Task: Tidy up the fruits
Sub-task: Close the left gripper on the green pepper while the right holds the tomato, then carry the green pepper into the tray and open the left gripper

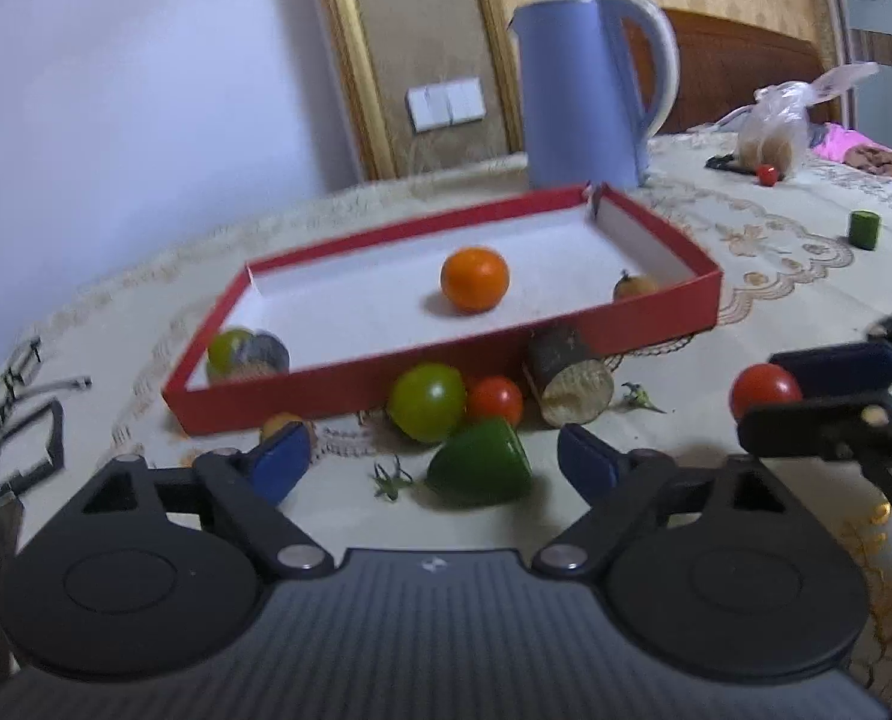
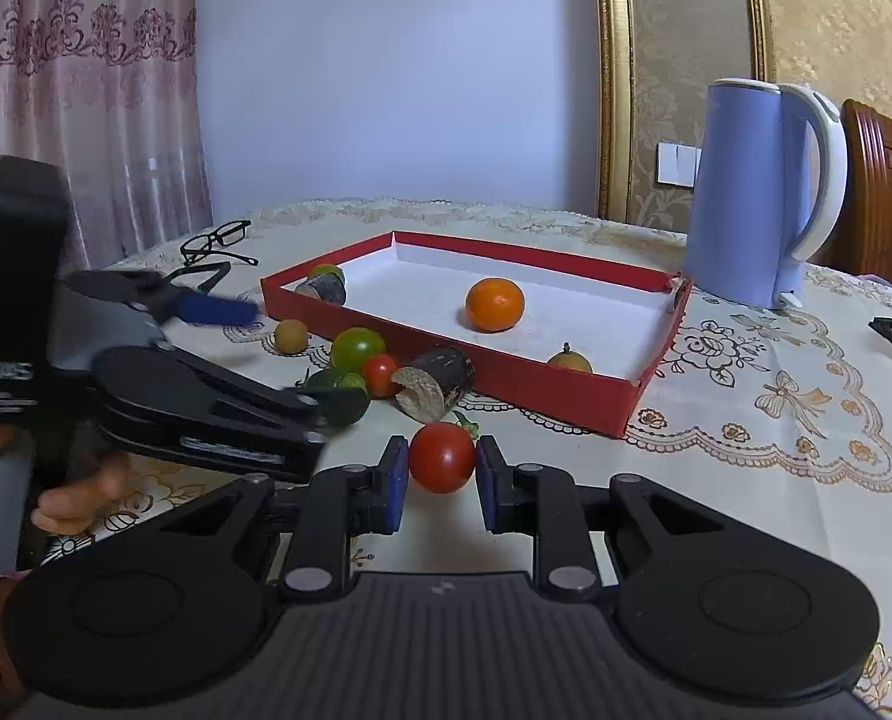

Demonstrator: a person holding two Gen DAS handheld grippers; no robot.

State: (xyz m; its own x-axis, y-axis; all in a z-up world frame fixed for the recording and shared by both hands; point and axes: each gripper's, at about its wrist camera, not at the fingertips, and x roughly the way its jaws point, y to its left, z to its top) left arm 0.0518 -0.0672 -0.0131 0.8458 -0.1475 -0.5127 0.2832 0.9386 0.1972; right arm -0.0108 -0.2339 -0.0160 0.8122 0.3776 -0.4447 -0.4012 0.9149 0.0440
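**Red tomato clamped, tray next**

Right gripper (image 2: pixel 442 468) clenched on a red tomato (image 2: pixel 442 457), blue pads pressing both flanks, fruit seemingly lifted just clear of the desk (image 2: pixel 746 480). Left gripper (image 1: pixel 431 459) spread wide, holding nothing, hovering low over a green pepper piece (image 1: pixel 481 463).

Step in hand, by the look of it: carrying fruit into the red tray (image 2: pixel 542 384). Next move calls for a lift over the near wall, then a release on the bare white floor, away from the orange (image 2: pixel 494 304) sitting mid-tray.

Crowded along that near wall: a green tomato (image 2: pixel 357 345), a second red tomato (image 2: pixel 380 373), a cut dark log-like piece (image 2: pixel 437 383), all bunched against the cardboard. A small yellow fruit (image 2: pixel 290 335) just off the tray's corner. Left gripper's arm close on that side too, so a bump looks possible.

Further out: blue kettle (image 2: pixel 746 204) behind the tray, glasses (image 2: pixel 218 240) at the desk's far edge.
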